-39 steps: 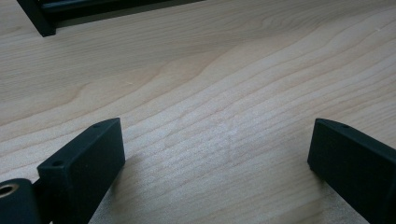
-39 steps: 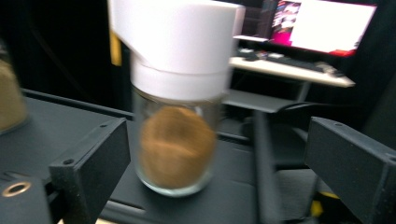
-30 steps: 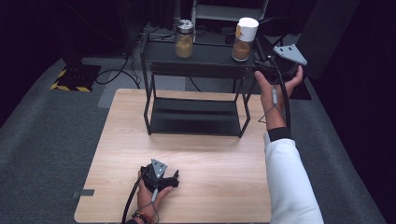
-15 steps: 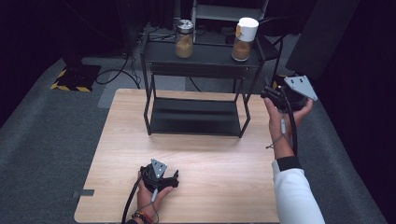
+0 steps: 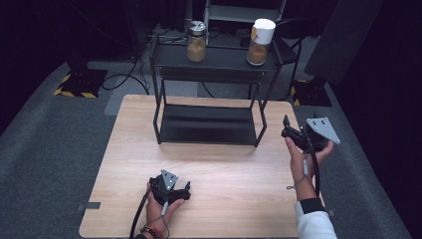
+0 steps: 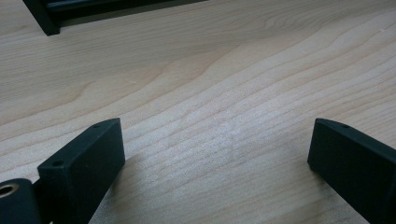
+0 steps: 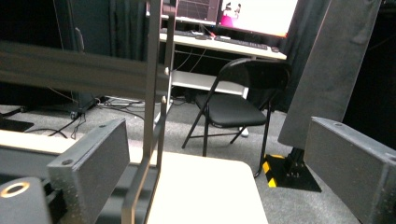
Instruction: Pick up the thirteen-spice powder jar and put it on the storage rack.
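The left gripper (image 5: 171, 191) rests on the wooden table (image 5: 224, 164), jaws wide apart and empty. The right gripper (image 5: 293, 133) hangs beside the black rack (image 5: 209, 124), jaws apart, holding nothing. Two jars, maybe spice, stand on top.

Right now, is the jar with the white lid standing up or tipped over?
Standing up. The jar sits upright on the shelf top, white lid on, brown stuff in its bottom.

front: bare table (image 5: 224, 169) | back: black rack (image 5: 209, 124) blocks | top shelf: two jars (image 5: 196, 42)
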A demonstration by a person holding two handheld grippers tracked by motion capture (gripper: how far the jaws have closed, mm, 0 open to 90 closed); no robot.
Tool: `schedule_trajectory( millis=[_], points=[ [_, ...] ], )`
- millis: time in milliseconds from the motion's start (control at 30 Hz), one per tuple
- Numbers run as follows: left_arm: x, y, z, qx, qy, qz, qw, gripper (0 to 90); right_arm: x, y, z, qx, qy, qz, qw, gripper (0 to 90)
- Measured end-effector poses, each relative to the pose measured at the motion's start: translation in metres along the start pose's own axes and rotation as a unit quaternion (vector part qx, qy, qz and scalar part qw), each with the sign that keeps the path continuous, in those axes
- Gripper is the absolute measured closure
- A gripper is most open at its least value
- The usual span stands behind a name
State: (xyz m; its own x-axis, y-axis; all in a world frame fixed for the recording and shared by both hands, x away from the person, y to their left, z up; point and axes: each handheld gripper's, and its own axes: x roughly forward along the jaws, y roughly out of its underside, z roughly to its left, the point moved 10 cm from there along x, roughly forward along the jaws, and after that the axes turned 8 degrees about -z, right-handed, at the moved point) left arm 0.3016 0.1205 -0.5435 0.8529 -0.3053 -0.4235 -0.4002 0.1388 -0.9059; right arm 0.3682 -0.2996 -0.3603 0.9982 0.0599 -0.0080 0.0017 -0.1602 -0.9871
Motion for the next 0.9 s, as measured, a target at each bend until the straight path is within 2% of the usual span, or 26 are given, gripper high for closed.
schedule_trajectory(
  millis=[267, 367, 533, 633, 833, 900],
  points=[
    [0.000, 0.000, 0.000, -0.001, 0.000, 0.000, 1.0000, 3.2, -0.023, 0.040, 0.003, -0.007, -0.005, 0.014, 0.9999, 6.3],
    [0.000, 0.000, 0.000, -0.001, 0.000, 0.000, 1.0000, 3.2, -0.036, 0.057, 0.006, -0.003, -0.007, 0.018, 0.9998, 6.3],
    [0.000, 0.000, 0.000, -0.001, 0.000, 0.000, 1.0000, 3.3, -0.054, 0.088, 0.012, -0.006, -0.013, 0.039, 0.9991, 6.3],
    [0.000, 0.000, 0.000, -0.001, 0.000, 0.000, 1.0000, 3.2, -0.061, 0.101, 0.013, 0.000, -0.017, 0.051, 0.9985, 6.3],
    [0.000, 0.000, 0.000, -0.001, 0.000, 0.000, 1.0000, 3.2, -0.073, 0.123, 0.018, -0.002, -0.024, 0.073, 0.9970, 6.3],
    [0.000, 0.000, 0.000, -0.001, 0.001, 0.000, 1.0000, 3.2, -0.077, 0.131, 0.018, 0.008, -0.028, 0.085, 0.9959, 6.3]
  ],
)
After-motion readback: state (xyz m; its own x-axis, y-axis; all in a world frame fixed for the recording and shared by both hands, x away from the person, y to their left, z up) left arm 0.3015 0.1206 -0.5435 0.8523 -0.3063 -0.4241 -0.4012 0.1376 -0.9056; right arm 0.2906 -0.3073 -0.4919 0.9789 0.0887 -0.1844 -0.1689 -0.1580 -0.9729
